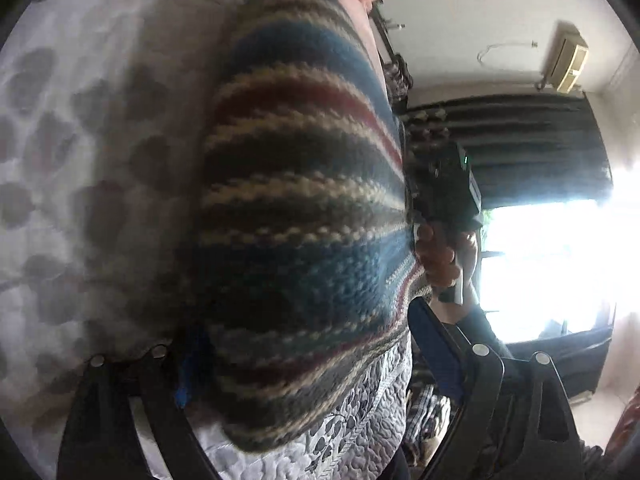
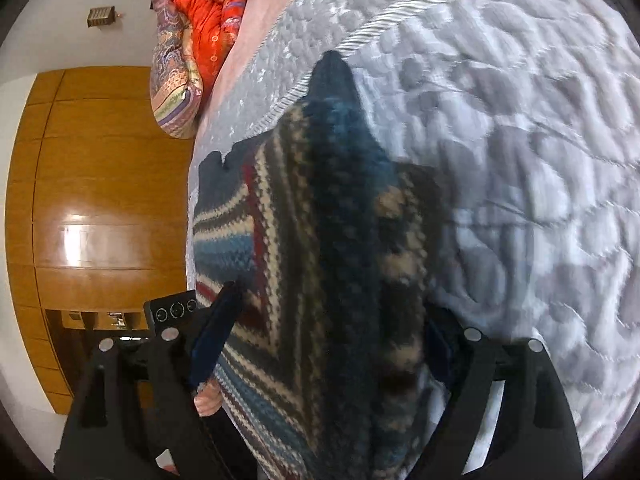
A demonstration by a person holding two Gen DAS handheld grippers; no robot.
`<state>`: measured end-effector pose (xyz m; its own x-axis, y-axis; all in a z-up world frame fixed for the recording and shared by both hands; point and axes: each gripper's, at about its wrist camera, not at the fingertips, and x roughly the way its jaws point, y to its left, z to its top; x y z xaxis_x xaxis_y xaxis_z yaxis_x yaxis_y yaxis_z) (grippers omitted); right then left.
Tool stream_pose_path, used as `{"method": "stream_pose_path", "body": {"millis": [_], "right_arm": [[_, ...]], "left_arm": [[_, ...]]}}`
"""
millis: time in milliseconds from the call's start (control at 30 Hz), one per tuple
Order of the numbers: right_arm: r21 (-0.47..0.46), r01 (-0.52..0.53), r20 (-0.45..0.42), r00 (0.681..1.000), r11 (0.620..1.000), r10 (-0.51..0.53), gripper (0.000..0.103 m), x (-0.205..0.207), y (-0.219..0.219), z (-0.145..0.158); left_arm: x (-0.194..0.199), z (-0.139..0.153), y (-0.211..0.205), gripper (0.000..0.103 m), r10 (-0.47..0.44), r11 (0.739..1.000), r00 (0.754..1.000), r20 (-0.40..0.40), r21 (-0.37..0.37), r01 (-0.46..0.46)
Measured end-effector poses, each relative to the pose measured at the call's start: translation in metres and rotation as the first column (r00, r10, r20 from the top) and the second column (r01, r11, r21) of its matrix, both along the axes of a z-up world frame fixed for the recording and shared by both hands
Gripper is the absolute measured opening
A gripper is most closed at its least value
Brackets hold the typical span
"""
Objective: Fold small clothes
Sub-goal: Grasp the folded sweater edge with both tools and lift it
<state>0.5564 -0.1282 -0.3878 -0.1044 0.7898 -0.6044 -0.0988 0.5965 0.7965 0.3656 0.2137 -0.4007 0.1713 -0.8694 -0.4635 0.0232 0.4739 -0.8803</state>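
A knitted sweater [image 1: 304,184] with blue, dark red, cream and grey stripes fills the middle of the left wrist view. It hangs above a grey-and-white quilted bedspread [image 1: 60,140] and casts a shadow on it. My left gripper [image 1: 304,332] is shut on a thick bunch of the knit, which hides its left pad. In the right wrist view the same sweater [image 2: 320,220] rises to a dark blue peak. My right gripper [image 2: 334,312] is shut on its lower part, and fabric covers the right finger. A hand [image 1: 438,256] holds the other gripper's black body beside the sweater.
The bedspread [image 2: 540,120] extends far to the right. Its piped edge and a pink sheet [image 2: 248,40] mark the bed's side. A colourful quilt pile [image 2: 192,48] lies at the head end. A wooden wardrobe [image 2: 100,180] stands beyond. A bright window [image 1: 552,264] and a dark curtain [image 1: 520,140] are opposite.
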Motion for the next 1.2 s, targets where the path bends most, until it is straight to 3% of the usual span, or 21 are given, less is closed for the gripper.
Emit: {"method": "stream_pose_path", "body": {"millis": [100,167,267,367,633,867,1200], "right_arm": [[-0.001,-0.008,0.008,1.0,1.0,0.008,0.082,0.0,0.007,0.001],[0.001,-0.01,0.007,1.0,1.0,0.01,0.072,-0.002,0.009,-0.001],[0.014,0.004,0.015,1.0,1.0,-0.004,0.052,-0.005,0.009,-0.001],[0.023,0.017,0.046,0.999,1.0,-0.018,0.046,-0.008,0.011,0.002],[0.061,0.055,0.094,0.994,0.997,-0.061,0.042,-0.019,0.008,0.015],[0.069,0.058,0.12,0.991,0.996,-0.066,0.042,-0.032,0.015,0.036],[0.133,0.014,0.134,0.99,0.991,-0.032,0.042,-0.084,0.07,0.064]], "left_arm": [[0.003,0.001,-0.013,0.089,-0.009,0.999,1.0,-0.023,0.037,0.01],[0.004,0.003,-0.017,0.088,-0.015,0.999,0.999,-0.033,0.041,0.017],[0.007,0.005,-0.019,0.071,-0.033,0.995,0.998,-0.053,0.092,0.038],[0.008,0.005,-0.02,0.057,-0.029,0.993,0.996,-0.08,0.115,0.038],[0.008,0.018,-0.018,0.035,-0.058,0.986,0.997,-0.056,0.152,0.066],[0.001,0.039,-0.022,0.032,-0.084,0.981,0.996,-0.018,0.172,0.086],[-0.051,0.08,0.026,0.032,-0.076,0.979,0.996,0.043,0.195,0.066]]}}
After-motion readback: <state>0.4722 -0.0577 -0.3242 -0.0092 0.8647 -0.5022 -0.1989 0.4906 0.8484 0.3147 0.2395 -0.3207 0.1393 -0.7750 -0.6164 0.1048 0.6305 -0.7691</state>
